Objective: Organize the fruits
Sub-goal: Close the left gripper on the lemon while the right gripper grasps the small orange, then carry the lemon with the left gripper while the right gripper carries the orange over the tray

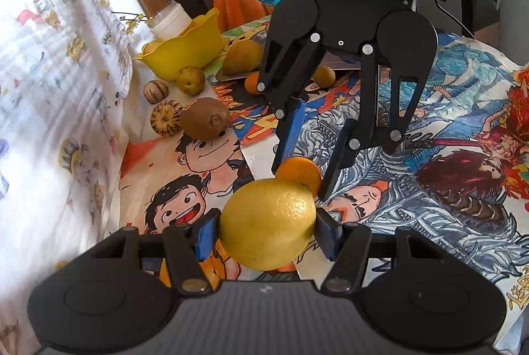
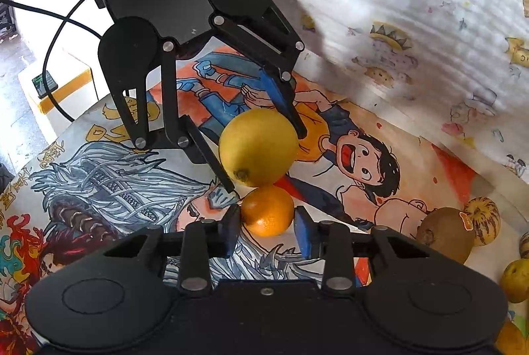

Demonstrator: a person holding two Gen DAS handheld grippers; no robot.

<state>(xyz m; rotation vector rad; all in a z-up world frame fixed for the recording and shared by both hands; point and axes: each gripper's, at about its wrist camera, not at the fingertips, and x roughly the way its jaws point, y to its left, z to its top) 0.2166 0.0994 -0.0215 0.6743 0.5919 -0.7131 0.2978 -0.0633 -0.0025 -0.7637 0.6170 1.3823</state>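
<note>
The left gripper has its jaws pressed on the big yellow lemon, and the right gripper has its jaws narrowed around the small orange, whose left side touches one pad. The two fruits touch, each just beyond the other's jaws. Lifting either could nudge its neighbour loose and send it rolling across the bench.

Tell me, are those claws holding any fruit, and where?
Left gripper clamps the lemon by its sides; right gripper pinches the orange likewise.
</note>
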